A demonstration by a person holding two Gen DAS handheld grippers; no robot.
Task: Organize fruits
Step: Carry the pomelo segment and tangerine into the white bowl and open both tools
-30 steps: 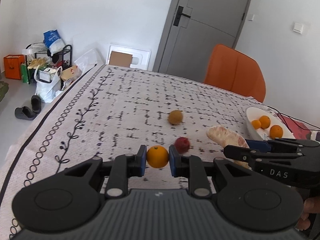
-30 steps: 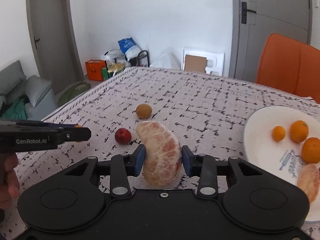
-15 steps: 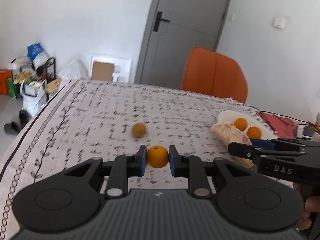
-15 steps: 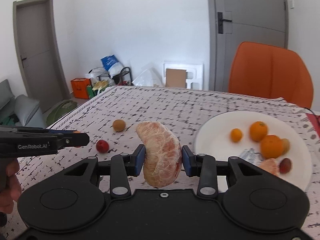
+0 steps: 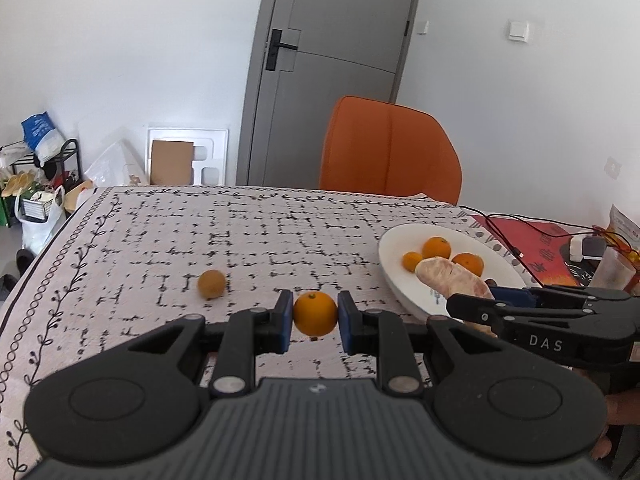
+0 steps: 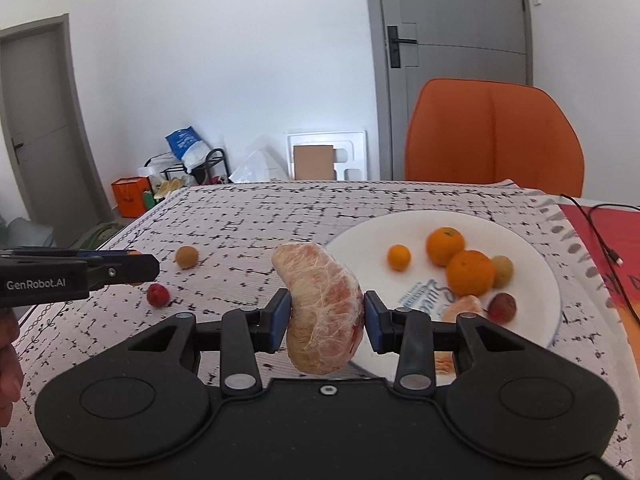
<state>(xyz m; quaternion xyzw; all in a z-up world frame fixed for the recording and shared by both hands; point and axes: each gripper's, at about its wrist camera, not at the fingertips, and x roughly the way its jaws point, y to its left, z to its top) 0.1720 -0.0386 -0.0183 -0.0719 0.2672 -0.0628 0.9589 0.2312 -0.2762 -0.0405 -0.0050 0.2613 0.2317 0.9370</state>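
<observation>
The left gripper (image 5: 315, 322) is pinching a small round orange (image 5: 315, 313); the right gripper (image 6: 325, 321) is clamping a peeled pink pomelo segment (image 6: 322, 306), both above the patterned tablecloth (image 5: 248, 240). Beyond, the white round plate (image 6: 360, 240) is holding 3 oranges; each fruit wants lowering onto bare plate before releasing.

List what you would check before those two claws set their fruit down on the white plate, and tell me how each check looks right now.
1. Left gripper clamped on the small orange: ok, both pads press its sides.
2. Right gripper clamped on the peeled pomelo segment: ok, held upright between the pads.
3. Free space on the white plate: ok, its near left part is bare; the fruit lies to the right.
4. Pomelo segment over the plate: not ok, it hangs at the left rim.
5. Small orange over the plate: not ok, it hangs over the tablecloth.
6. Grip firm enough for the pomelo: cannot tell.
</observation>
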